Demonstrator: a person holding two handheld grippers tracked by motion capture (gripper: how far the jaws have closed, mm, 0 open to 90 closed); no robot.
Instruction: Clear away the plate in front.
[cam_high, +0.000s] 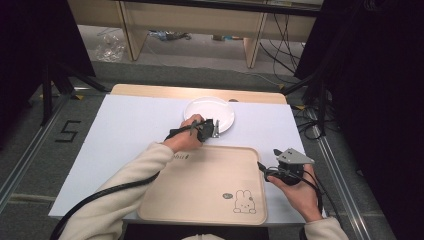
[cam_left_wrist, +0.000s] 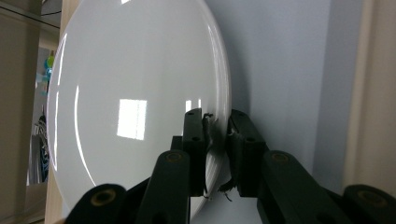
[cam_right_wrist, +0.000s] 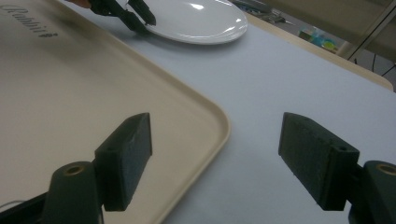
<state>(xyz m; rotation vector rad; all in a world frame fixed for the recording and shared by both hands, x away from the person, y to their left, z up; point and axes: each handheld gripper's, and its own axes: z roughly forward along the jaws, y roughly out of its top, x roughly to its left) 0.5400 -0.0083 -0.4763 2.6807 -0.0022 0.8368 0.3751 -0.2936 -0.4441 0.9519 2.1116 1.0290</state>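
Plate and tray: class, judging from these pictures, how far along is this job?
Done: the left tongs have reached the white plate, their jaws astride its near rim. In hand: whether the pads press yet cannot be told, and the plate lies on the table. Left: probably lifting it onto the beige tray, beside which the right tongs wait open.

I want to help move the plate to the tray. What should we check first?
1. Left tool astride the rim of the white plate, one jaw above and one below: ok.
2. Pads pressing firmly on the rim: cannot tell; they look very near it.
3. Plate lying flat on the white mat: ok.
4. Tray bare where the plate would land, apart from its printed rabbit: ok.
5. Right tool open, beside the tray's corner, away from the plate: ok.
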